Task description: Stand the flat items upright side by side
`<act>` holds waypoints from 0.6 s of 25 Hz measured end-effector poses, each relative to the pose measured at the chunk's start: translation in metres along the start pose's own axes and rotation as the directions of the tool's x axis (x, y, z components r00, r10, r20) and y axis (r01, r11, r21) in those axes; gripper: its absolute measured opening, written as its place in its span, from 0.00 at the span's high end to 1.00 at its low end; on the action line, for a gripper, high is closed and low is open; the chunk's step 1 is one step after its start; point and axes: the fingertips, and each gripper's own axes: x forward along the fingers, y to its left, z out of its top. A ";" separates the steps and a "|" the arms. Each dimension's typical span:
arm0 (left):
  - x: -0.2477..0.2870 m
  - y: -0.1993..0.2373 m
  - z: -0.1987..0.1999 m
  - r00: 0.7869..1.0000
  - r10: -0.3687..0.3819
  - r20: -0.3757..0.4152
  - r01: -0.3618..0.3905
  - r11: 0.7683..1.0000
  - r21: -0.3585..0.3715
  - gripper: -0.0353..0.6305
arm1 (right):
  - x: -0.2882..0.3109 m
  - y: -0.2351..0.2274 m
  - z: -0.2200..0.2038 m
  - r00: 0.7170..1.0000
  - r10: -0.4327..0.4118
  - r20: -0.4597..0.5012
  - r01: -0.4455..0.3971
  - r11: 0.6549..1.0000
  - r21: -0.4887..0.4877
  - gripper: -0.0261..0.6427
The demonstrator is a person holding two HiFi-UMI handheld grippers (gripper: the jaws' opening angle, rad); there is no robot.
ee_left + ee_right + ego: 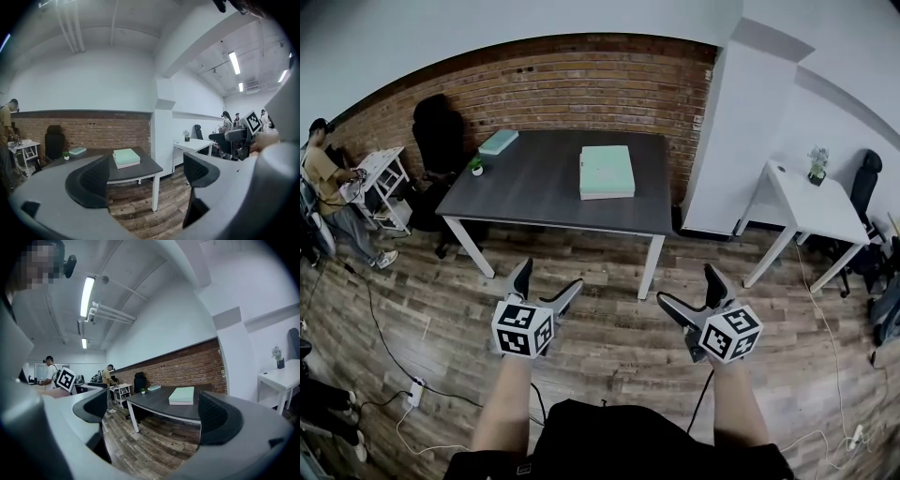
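A stack of pale green flat books [607, 172] lies on the dark grey table [544, 192]; it also shows in the left gripper view as the stack [126, 157] and in the right gripper view as the stack [182, 395]. Another pale green book [498, 142] lies flat at the table's far left corner. My left gripper [546, 286] and right gripper [692, 292] hang over the wooden floor, well short of the table. Both stand open with nothing between their jaws.
A small potted plant [476, 166] sits on the table's left side. A black chair [439, 131] stands behind it. A white desk [807, 208] is at the right, a white pillar [731, 141] beside the table. A person [337, 192] works at a small white table at left. Cables run across the floor.
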 end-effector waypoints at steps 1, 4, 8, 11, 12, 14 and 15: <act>0.001 -0.005 0.001 1.000 -0.002 0.002 0.002 1.000 0.003 0.21 | -0.005 -0.004 -0.001 1.000 0.000 0.001 0.000 1.000 0.004 0.08; 0.005 -0.017 0.004 1.000 -0.014 0.003 0.014 1.000 0.013 0.21 | -0.013 -0.012 -0.003 1.000 0.006 0.010 -0.007 1.000 0.029 0.08; 0.016 -0.023 0.007 0.999 -0.032 -0.004 0.032 0.999 0.016 0.21 | -0.012 -0.016 -0.005 1.000 0.029 0.008 -0.029 0.998 0.047 0.08; 0.028 -0.021 0.007 0.999 -0.039 -0.007 0.039 0.999 0.013 0.21 | -0.004 -0.023 -0.009 1.000 0.028 -0.001 -0.028 0.998 0.063 0.08; 0.032 -0.020 0.006 0.999 -0.042 -0.008 0.042 0.999 0.010 0.21 | -0.001 -0.025 -0.011 1.000 0.028 -0.003 -0.028 0.997 0.070 0.08; 0.040 -0.017 0.001 0.999 -0.049 -0.015 0.049 0.999 0.001 0.21 | 0.005 -0.029 -0.014 1.000 0.029 -0.008 -0.028 0.997 0.078 0.09; 0.045 -0.015 -0.001 0.998 -0.053 -0.020 0.053 0.999 -0.005 0.21 | 0.009 -0.031 -0.015 1.000 0.029 -0.011 -0.028 0.997 0.078 0.08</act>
